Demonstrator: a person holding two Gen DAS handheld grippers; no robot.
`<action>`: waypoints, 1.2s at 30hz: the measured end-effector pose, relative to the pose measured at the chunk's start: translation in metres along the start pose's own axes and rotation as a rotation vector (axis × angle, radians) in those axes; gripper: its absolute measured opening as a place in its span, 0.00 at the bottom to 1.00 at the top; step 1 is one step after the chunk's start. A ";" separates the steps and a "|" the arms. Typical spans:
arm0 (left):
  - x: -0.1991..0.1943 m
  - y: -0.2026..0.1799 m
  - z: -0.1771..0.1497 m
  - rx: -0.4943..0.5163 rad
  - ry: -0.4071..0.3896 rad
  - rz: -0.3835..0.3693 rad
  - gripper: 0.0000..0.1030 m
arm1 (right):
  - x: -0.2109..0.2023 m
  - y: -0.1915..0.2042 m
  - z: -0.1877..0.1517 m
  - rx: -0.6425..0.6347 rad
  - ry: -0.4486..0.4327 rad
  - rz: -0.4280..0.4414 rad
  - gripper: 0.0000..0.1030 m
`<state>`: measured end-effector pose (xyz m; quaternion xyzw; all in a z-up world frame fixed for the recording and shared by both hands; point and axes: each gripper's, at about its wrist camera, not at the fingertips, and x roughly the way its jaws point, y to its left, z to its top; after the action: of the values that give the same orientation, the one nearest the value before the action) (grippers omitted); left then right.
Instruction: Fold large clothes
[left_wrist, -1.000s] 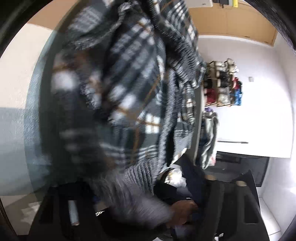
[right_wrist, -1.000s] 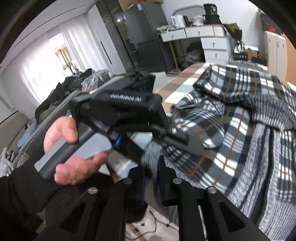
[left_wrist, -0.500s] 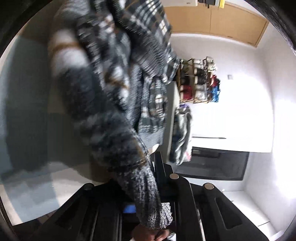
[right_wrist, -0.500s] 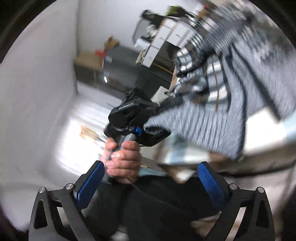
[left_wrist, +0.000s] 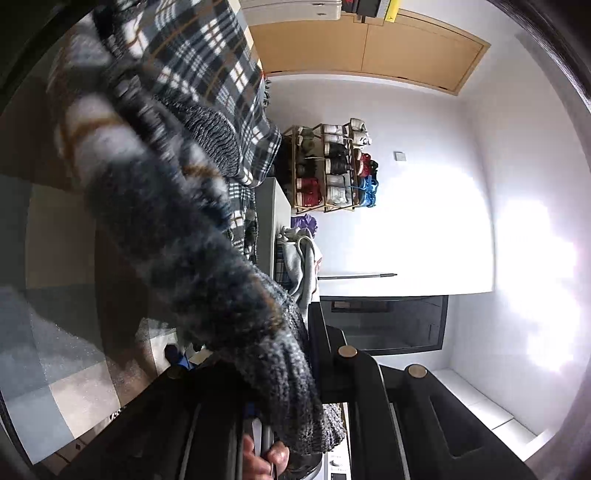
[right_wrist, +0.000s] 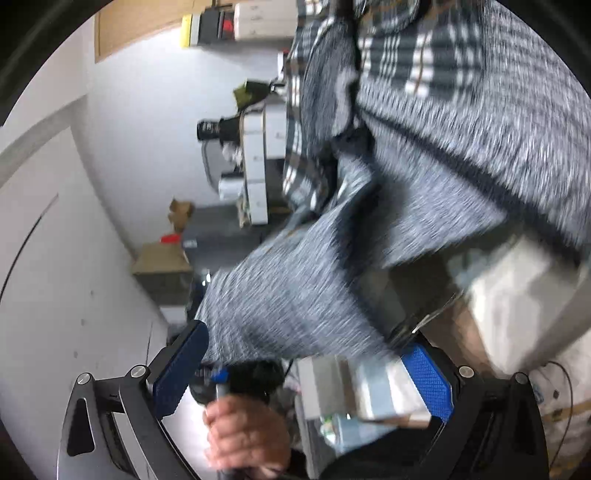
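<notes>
A large grey knit and plaid garment (left_wrist: 207, 155) hangs across both views. My left gripper (left_wrist: 291, 384) is shut on its grey knit sleeve cuff (left_wrist: 295, 413) and holds it up. In the right wrist view the same garment (right_wrist: 424, 155) stretches from the upper right down to the left gripper (right_wrist: 236, 373), held by a hand (right_wrist: 243, 439). My right gripper (right_wrist: 299, 376) is open and empty, its blue pads (right_wrist: 181, 365) wide apart below the hanging cloth.
A shoe rack (left_wrist: 332, 166) stands by a white wall, with grey clothes (left_wrist: 303, 266) piled beside it. A white drawer unit (right_wrist: 255, 158) and cardboard boxes (right_wrist: 162, 258) show in the right wrist view. Both views are rolled sideways.
My right gripper has let go of the garment and opened wide. My left gripper has kept the sleeve cuff and lifted it. Both cameras have rolled sideways.
</notes>
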<state>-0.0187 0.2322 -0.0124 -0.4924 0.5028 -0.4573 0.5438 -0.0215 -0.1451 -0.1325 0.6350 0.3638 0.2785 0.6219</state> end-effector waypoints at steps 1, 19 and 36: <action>-0.001 0.000 0.001 0.010 0.000 0.001 0.07 | -0.002 -0.001 0.003 0.012 -0.016 0.012 1.00; 0.007 0.000 0.001 0.075 0.011 -0.007 0.07 | -0.061 0.018 0.063 -0.081 -0.185 -0.385 1.00; 0.016 0.006 -0.005 0.061 0.042 0.078 0.07 | -0.112 0.038 0.125 -0.232 -0.249 -0.576 1.00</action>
<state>-0.0223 0.2163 -0.0199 -0.4460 0.5186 -0.4610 0.5654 0.0187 -0.3080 -0.0924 0.4601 0.4157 0.0511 0.7829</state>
